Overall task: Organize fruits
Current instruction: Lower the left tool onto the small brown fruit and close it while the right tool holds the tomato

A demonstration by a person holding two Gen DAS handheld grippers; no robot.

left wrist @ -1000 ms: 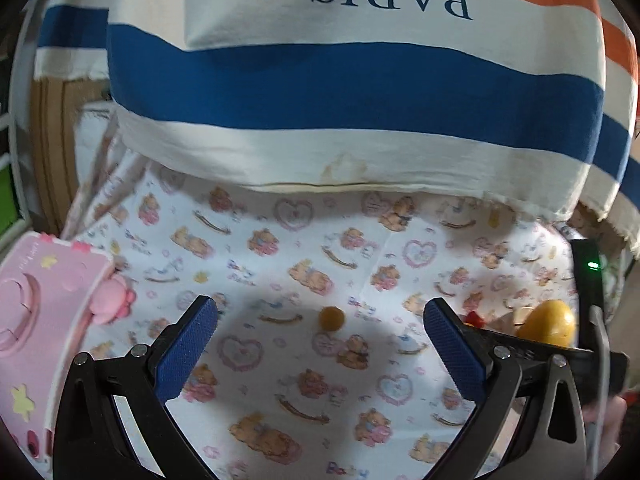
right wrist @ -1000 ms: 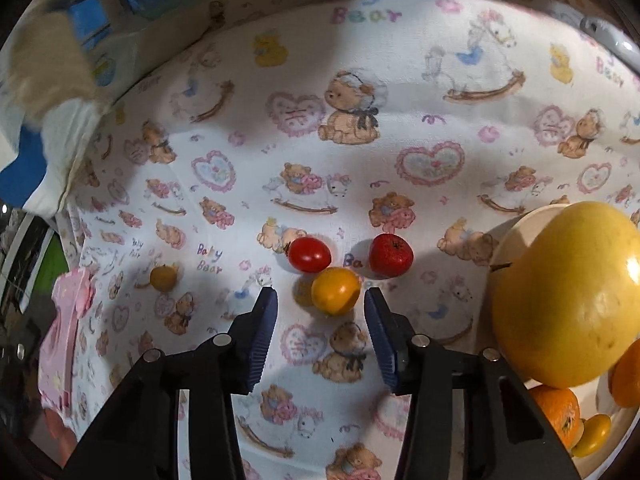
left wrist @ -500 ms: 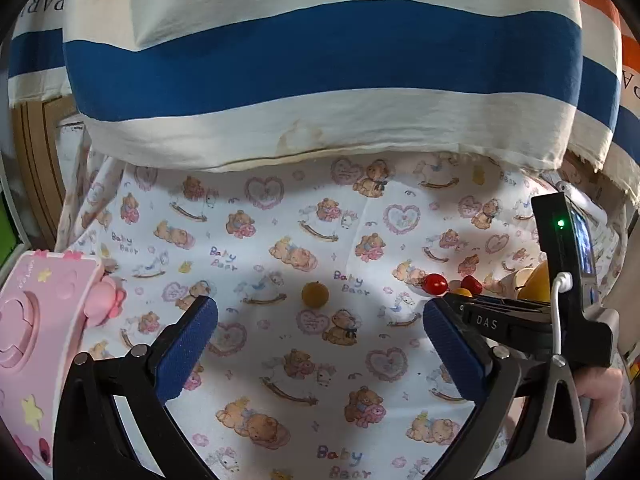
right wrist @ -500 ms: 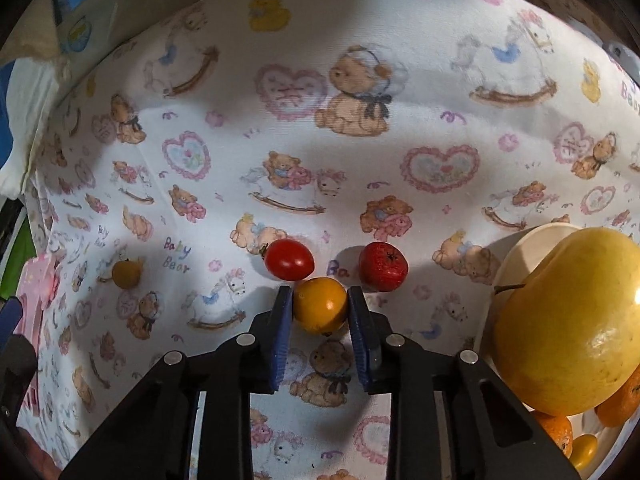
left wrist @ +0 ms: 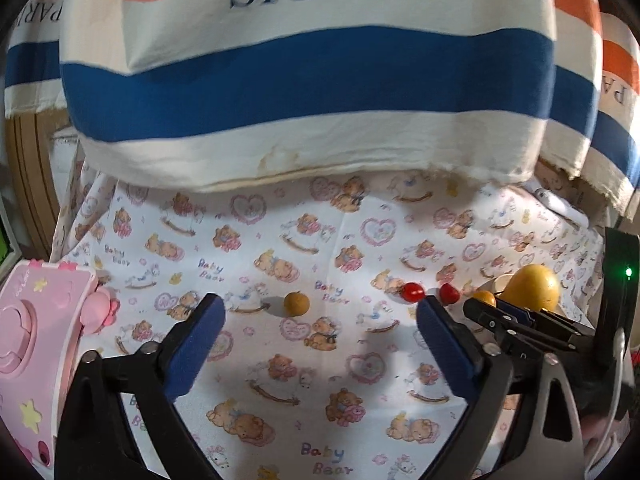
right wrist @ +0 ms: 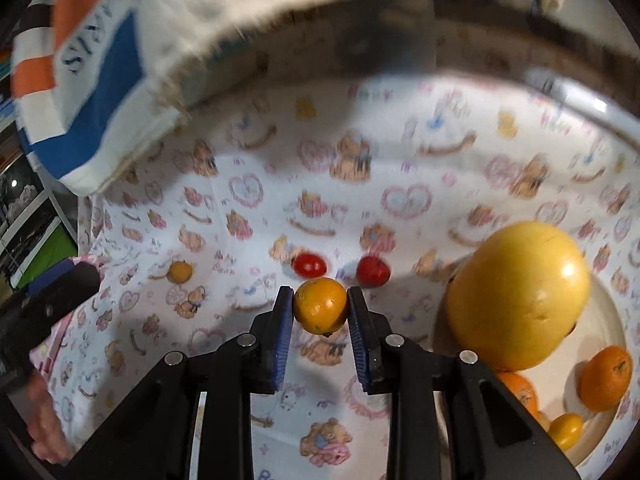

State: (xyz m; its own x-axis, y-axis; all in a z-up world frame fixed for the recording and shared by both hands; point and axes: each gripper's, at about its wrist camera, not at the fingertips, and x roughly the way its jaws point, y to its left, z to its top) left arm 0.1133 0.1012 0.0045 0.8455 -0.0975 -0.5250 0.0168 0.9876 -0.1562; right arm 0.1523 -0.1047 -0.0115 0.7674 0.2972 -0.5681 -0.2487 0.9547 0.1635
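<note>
Right gripper (right wrist: 320, 312) pinches a small orange fruit (right wrist: 320, 306), lifted clear of the teddy-print cloth (right wrist: 400, 152), left of the plate (right wrist: 612, 320) holding the large yellow fruit (right wrist: 520, 296). Left gripper (left wrist: 320, 332) spread wide, jaws closing, nothing between; brownish fruit (left wrist: 296, 303) ahead.

We read this as a home interior, likely a child's room. Beyond the fingers lies a nursery-print cloth (left wrist: 328, 240) with teddy bears, hearts, rocking horses and the words "Baby Bear". Behind it sits a striped cushion (left wrist: 308, 80) in cream, blue and orange, lettered "PARIS". Left of the left fingers stands a pink plastic toy (left wrist: 36, 332) with stars. Right of the right fingers, a pale plate (right wrist: 608, 312) holds household fruit. Shelving at the far left is too blurred to identify.
</note>
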